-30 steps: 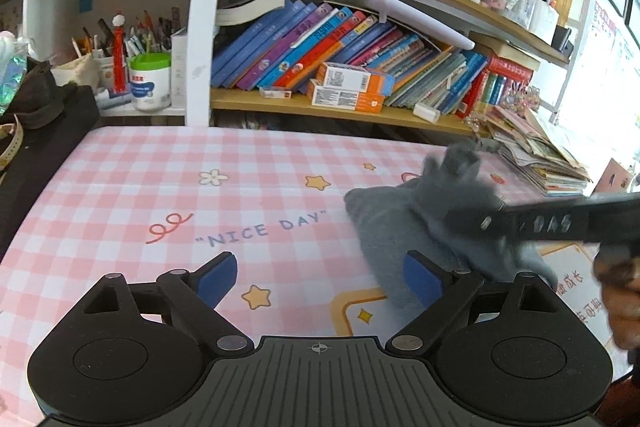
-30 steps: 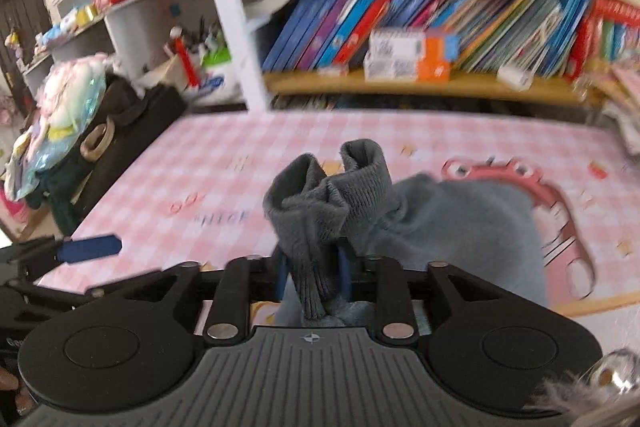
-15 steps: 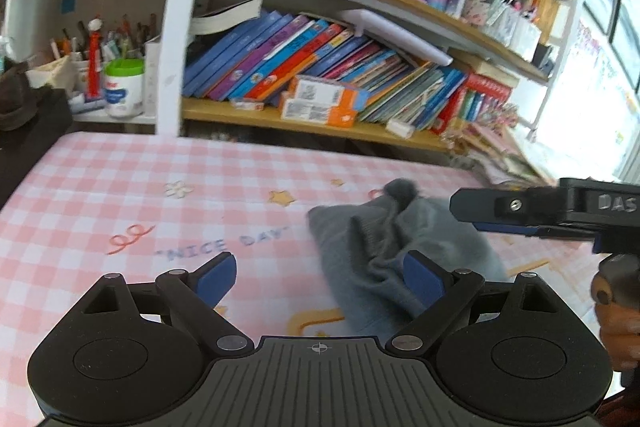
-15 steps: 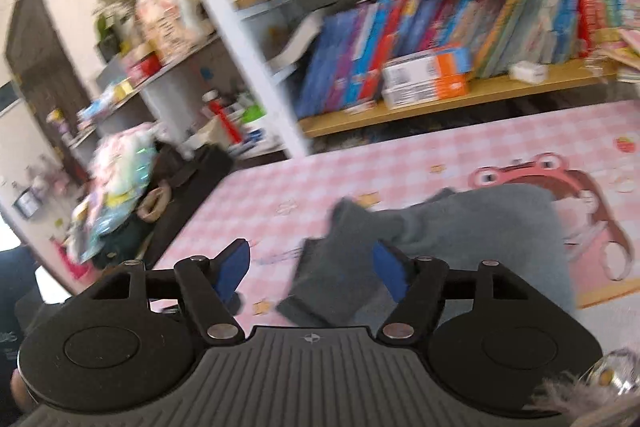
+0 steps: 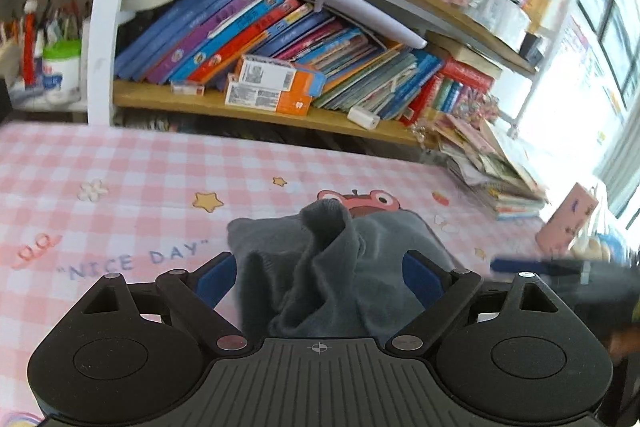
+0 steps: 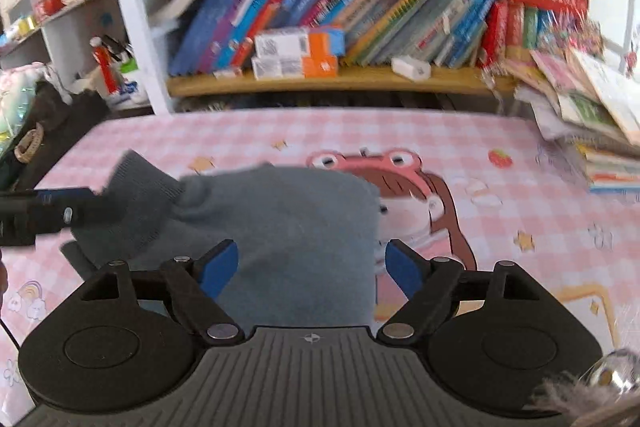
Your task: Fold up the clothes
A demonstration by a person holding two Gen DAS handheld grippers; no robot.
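A grey knitted garment [image 5: 320, 267] lies bunched on the pink checked table cover [image 5: 120, 187], one ribbed cuff standing up at its middle. My left gripper [image 5: 316, 263] is open, its blue pads on either side of the rumpled cloth, nothing clamped. In the right wrist view the garment [image 6: 288, 219] looks folded into a rough block, with a ribbed cuff [image 6: 136, 187] sticking out to the left. My right gripper [image 6: 312, 259] is open just above its near edge. The left gripper [image 6: 44, 211] shows blurred beside that cuff. The right gripper [image 5: 560, 267] appears blurred at the garment's right.
A bookshelf [image 6: 320, 79] full of leaning books runs along the table's far edge. A pile of magazines [image 5: 492, 163] crowds the right end, with a pink box [image 5: 568, 219] near it. A dark bag [image 6: 36, 131] lies off the left edge.
My right gripper opened, let go of the grey cuff it held up, and drew back. My left gripper moved right until its open fingers straddle the garment.
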